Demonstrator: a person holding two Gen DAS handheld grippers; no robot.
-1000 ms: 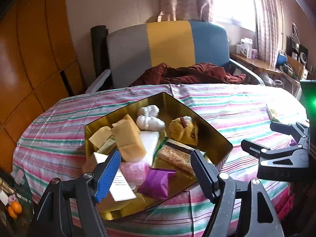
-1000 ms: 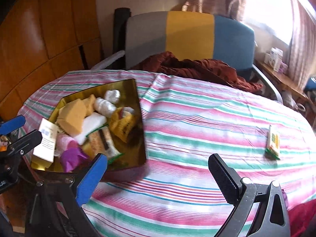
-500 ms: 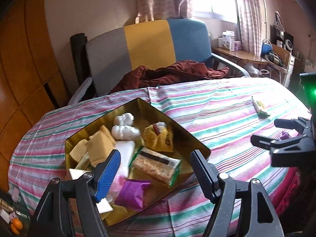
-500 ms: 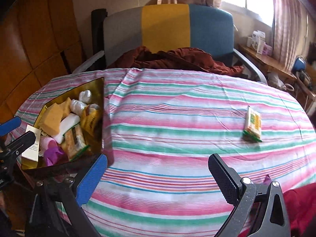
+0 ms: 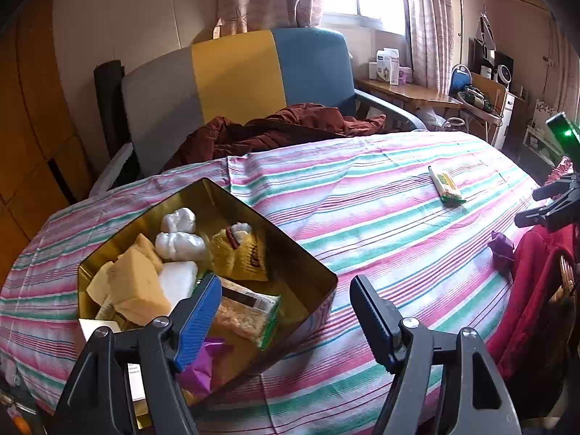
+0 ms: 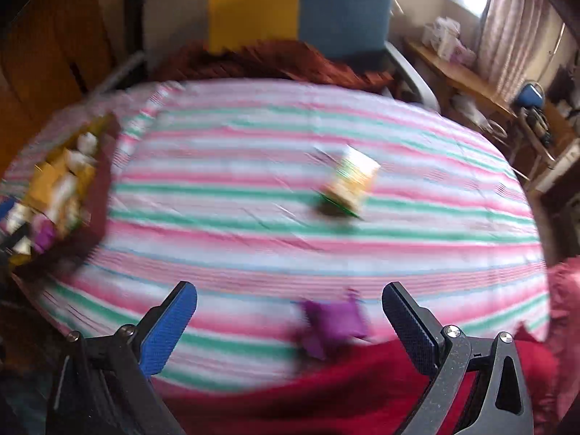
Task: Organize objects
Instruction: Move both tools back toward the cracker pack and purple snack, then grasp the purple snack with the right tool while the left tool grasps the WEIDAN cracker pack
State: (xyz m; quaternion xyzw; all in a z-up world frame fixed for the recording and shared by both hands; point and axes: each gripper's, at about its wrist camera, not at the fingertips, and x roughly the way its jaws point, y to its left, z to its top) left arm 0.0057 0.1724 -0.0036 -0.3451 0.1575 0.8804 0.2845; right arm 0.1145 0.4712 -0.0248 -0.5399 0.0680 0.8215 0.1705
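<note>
Covering the table, the striped cloth [image 5: 362, 217] carries our gold tin [image 5: 311, 272] of packets at its left edge. Our left gripper [image 5: 286, 311] hangs with fingers wide and empty over the tin's near corner. Our right gripper [image 6: 290, 322] gapes wide too; the purple packet [image 6: 331, 320] lies at the near edge, between its fingers but untouched.
</note>
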